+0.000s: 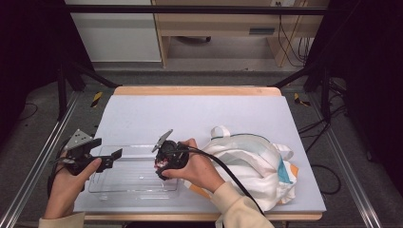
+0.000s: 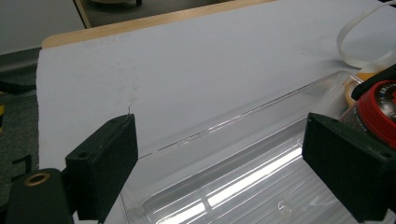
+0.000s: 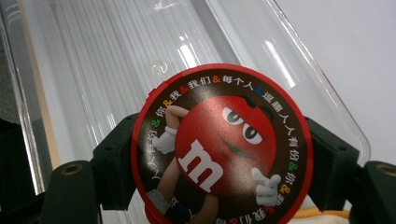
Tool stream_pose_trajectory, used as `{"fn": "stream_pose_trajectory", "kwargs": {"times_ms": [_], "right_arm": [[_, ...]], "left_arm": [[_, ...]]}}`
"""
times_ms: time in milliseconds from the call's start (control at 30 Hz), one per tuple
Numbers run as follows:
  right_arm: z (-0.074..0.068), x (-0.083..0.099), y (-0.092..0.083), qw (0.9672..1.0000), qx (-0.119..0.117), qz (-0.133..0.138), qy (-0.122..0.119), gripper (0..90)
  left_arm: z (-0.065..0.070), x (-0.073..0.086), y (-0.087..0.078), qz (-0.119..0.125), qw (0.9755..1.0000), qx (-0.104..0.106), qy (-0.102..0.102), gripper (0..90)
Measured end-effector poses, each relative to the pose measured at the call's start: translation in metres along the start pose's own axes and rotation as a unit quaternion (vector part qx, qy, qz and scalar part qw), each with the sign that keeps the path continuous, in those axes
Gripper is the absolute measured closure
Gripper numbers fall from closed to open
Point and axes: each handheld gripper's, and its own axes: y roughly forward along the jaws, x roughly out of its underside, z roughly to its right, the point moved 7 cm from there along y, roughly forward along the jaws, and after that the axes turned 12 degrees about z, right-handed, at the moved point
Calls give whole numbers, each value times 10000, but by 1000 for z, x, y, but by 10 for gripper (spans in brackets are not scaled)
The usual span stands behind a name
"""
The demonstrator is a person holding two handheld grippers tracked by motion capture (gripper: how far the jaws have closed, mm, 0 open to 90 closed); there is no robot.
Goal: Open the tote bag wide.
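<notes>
A round candy tin (image 3: pixel 222 144) with a red lid and a cartoon candy figure sits between the jaws of my right gripper (image 3: pixel 219 161), which is shut on it. In the high view the right gripper (image 1: pixel 163 164) holds the tin (image 1: pixel 160 164) over the right end of a clear plastic tray (image 1: pixel 133 183). The tin's red edge (image 2: pixel 378 112) shows at the right of the left gripper view. My left gripper (image 1: pixel 111 159) stands open at the tray's left end, its jaws spread wide over the tray's rim (image 2: pixel 243 112) with nothing between them (image 2: pixel 224 172).
A white cloth bag (image 1: pixel 252 161) with pale stripes and a looped strap (image 2: pixel 359 42) lies on the white mat (image 1: pixel 190 114) right of the tray. The wooden table edge (image 1: pixel 195 90) runs along the back. Metal frame rails flank both sides.
</notes>
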Motion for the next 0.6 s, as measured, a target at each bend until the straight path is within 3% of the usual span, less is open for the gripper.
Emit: {"fn": "stream_pose_trajectory", "kwargs": {"times_ms": [600], "right_arm": [[-3, 2, 7, 10000, -13, -45, -48, 256]], "left_arm": [[2, 1, 1, -42, 10000, 37, 47, 107]]}}
